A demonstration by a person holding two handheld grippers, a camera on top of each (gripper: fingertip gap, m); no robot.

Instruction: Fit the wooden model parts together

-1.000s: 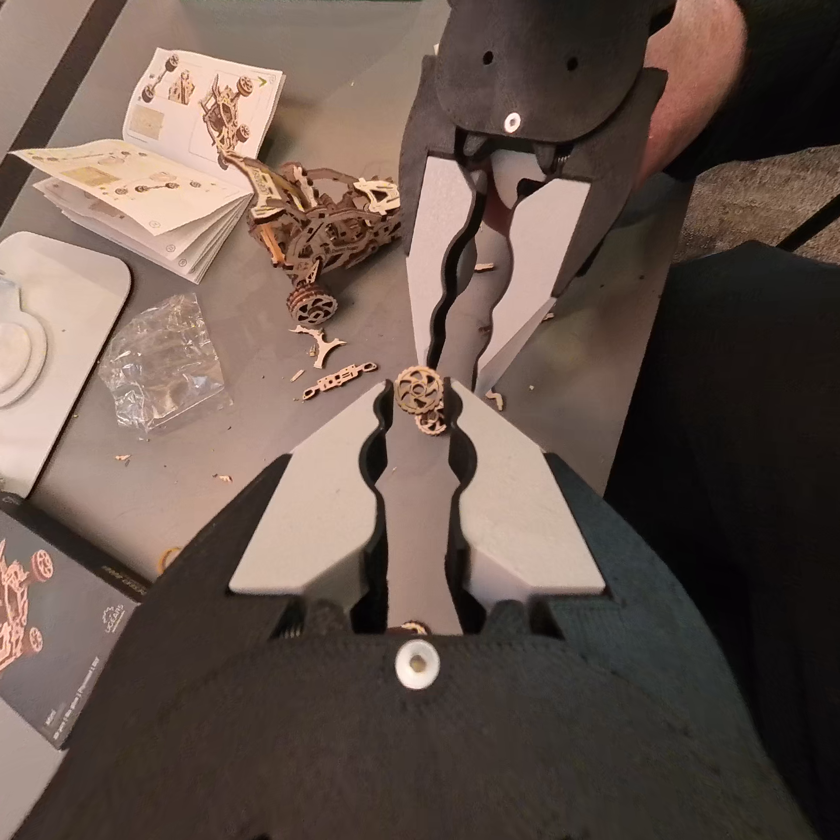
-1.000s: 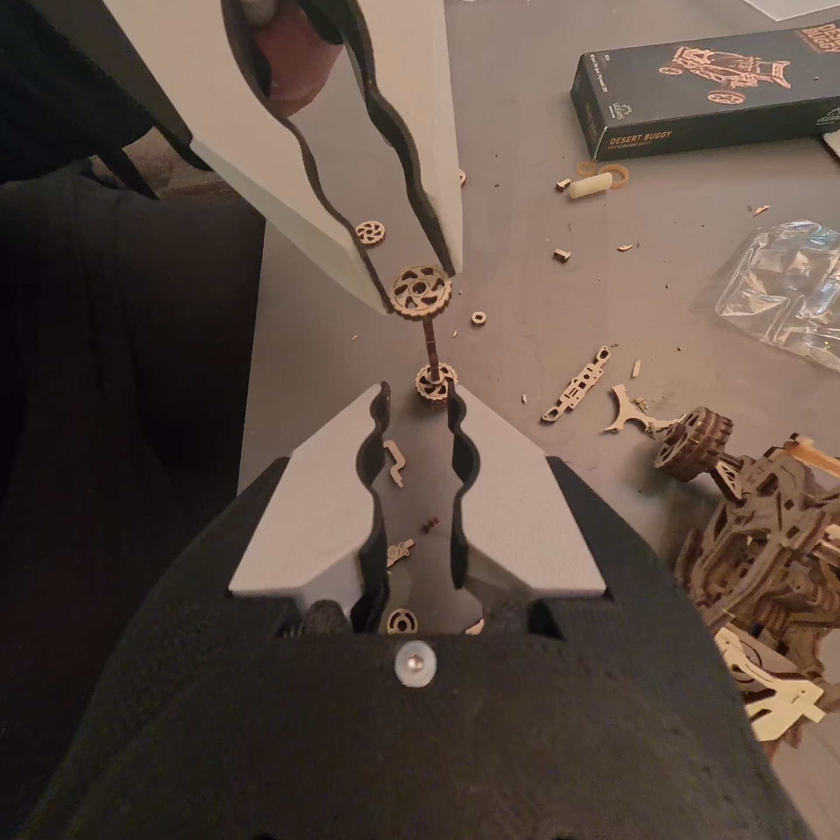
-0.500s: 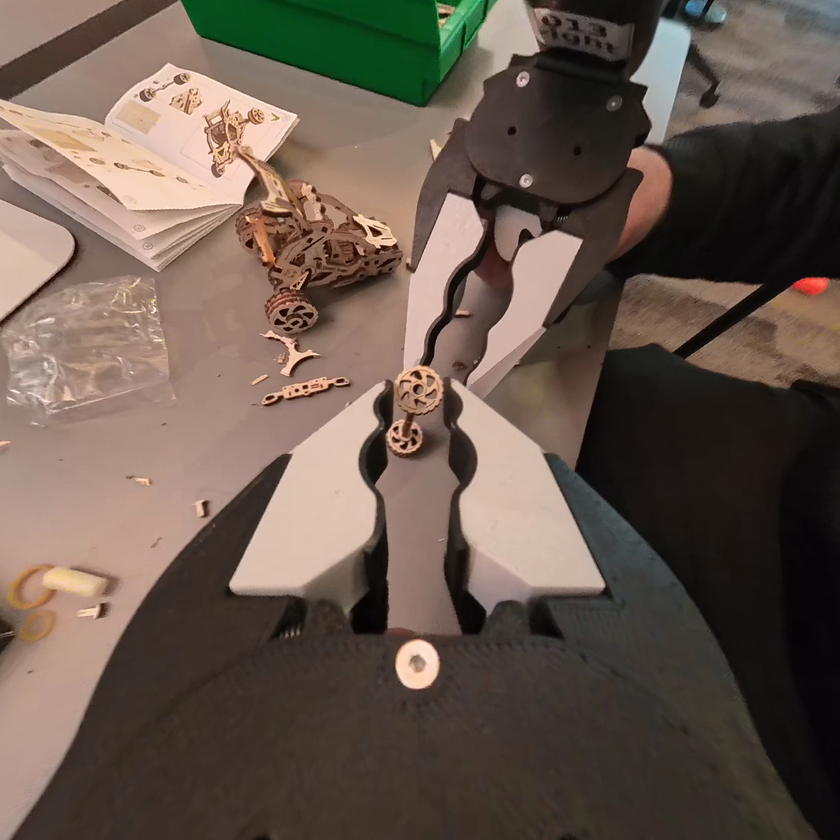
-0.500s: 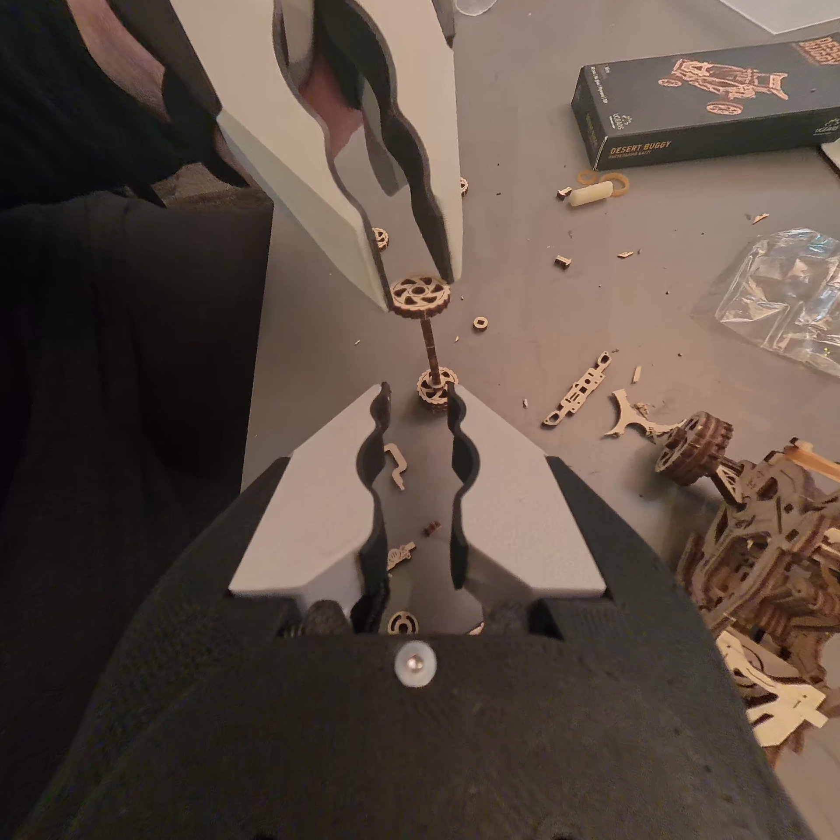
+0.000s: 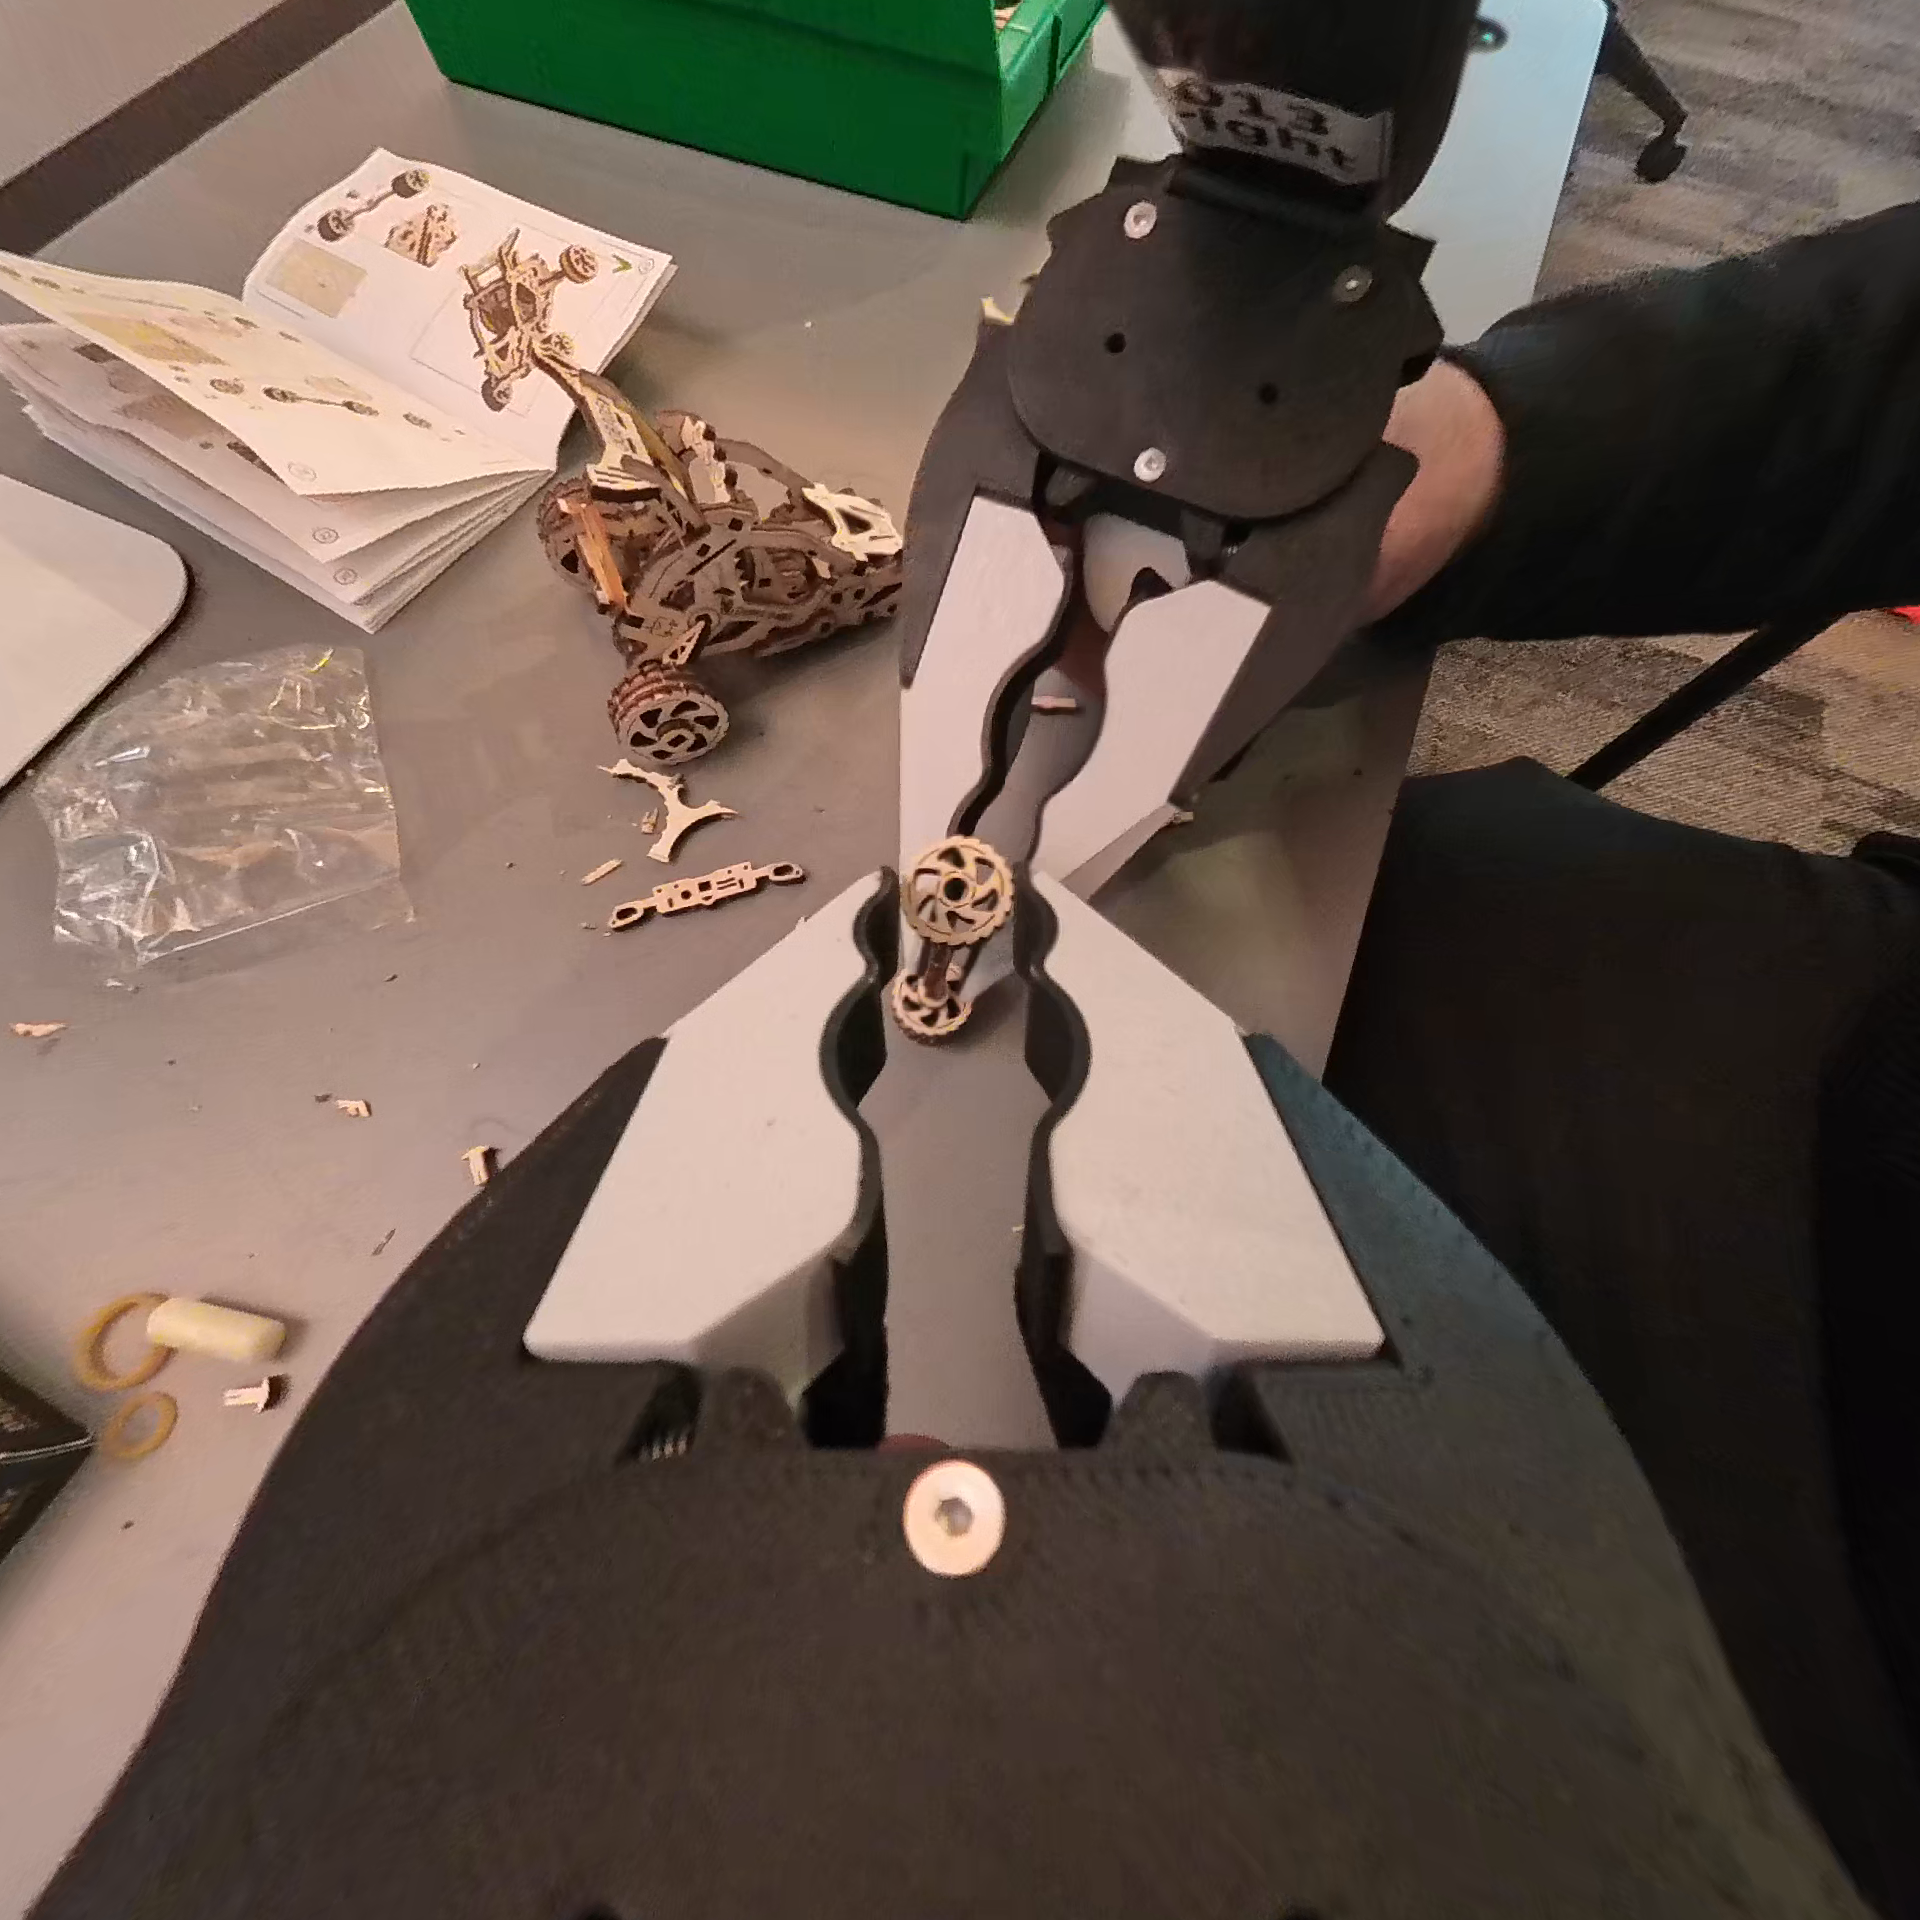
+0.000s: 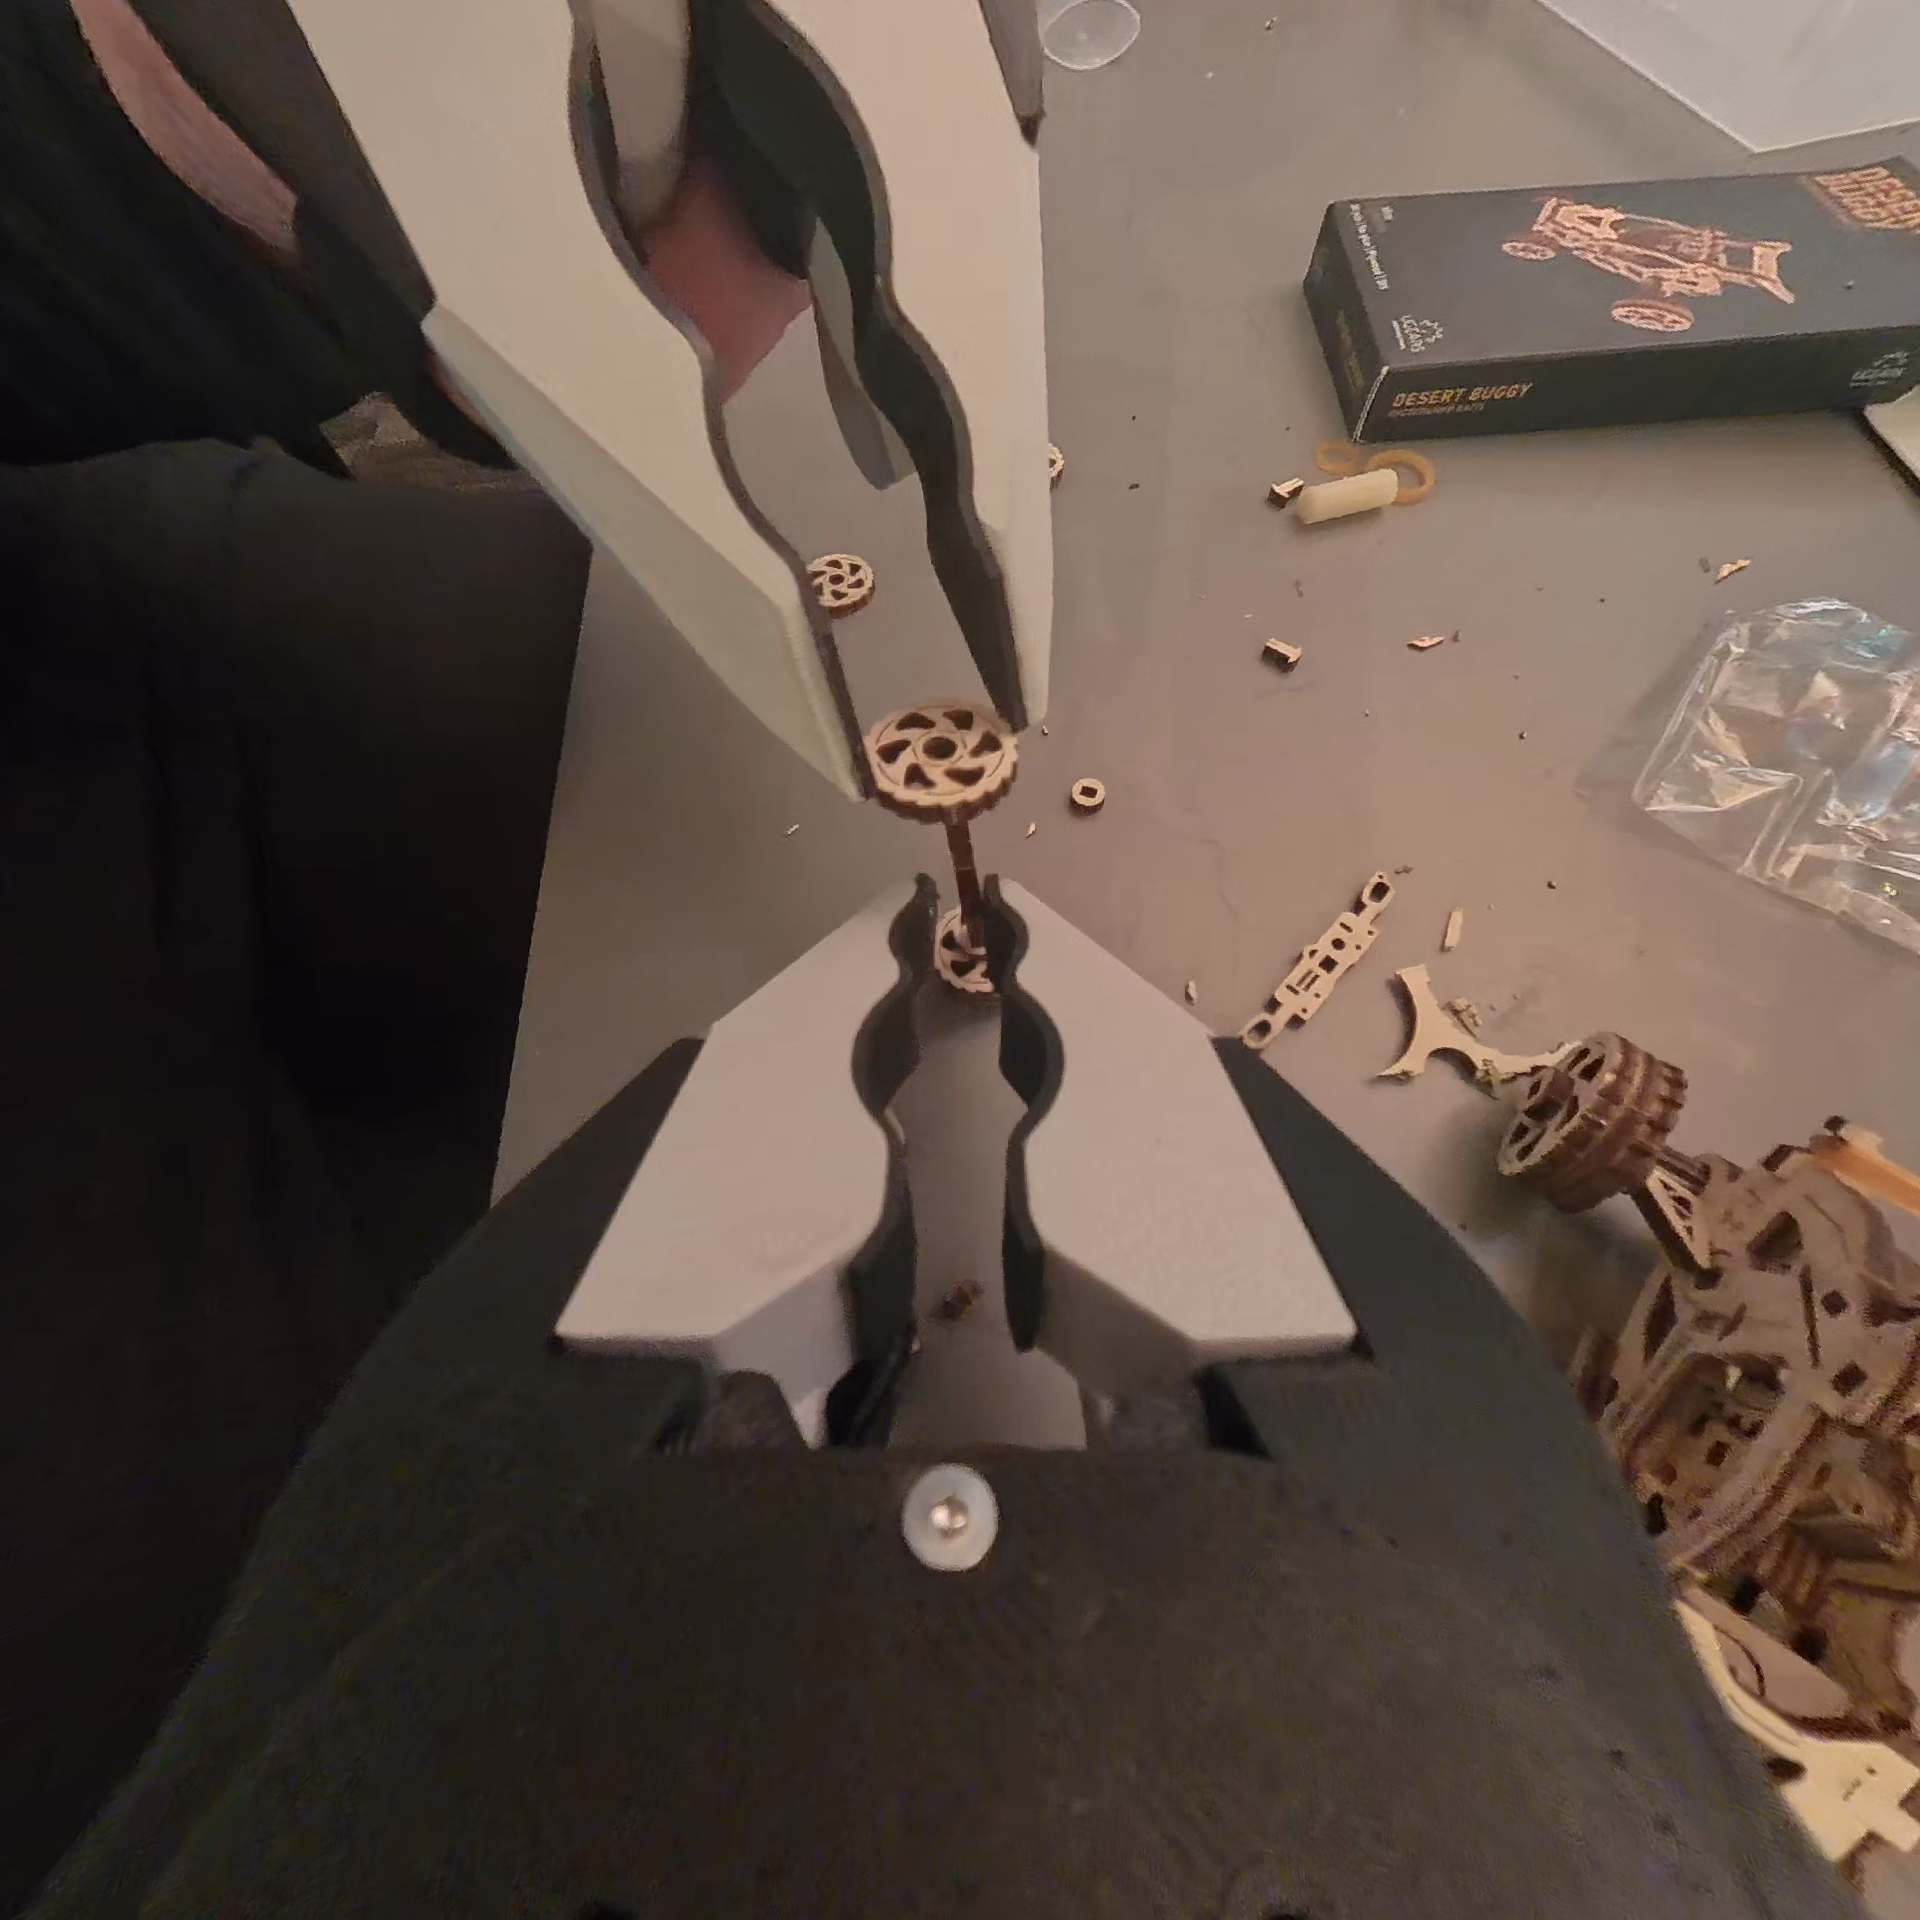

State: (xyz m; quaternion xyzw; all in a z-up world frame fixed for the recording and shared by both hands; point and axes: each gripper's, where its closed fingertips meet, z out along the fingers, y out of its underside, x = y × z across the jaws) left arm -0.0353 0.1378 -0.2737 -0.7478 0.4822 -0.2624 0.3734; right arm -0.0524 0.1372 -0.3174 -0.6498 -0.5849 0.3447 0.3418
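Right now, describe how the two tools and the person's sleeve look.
Both tools, left tool and right tool, match: textured black bodies, one silver screw at centre, pale grey wedge fingers with wavy black inner pads. The right tool carries a white label band. The sleeve is black.

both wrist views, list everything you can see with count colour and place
small wooden two-wheel axle piece: one, tan, held above the table at both ends
part-built wooden buggy model: one, brown, mid-table
loose flat wooden wheel: one, tan, flat on table
loose wooden offcuts: several, tan, near buggy
open paper instruction booklet: one, white, behind buggy
clear plastic bag: one, beside booklet
green plastic bin: one, far edge
black cardboard box: one, near bands
rubber bands: two, tan, by white cylinder stub
grey table: one
left tongs: grey-black, shut on big wheel
right tongs: same, shut on other end
person's hand: one, holding right tongs
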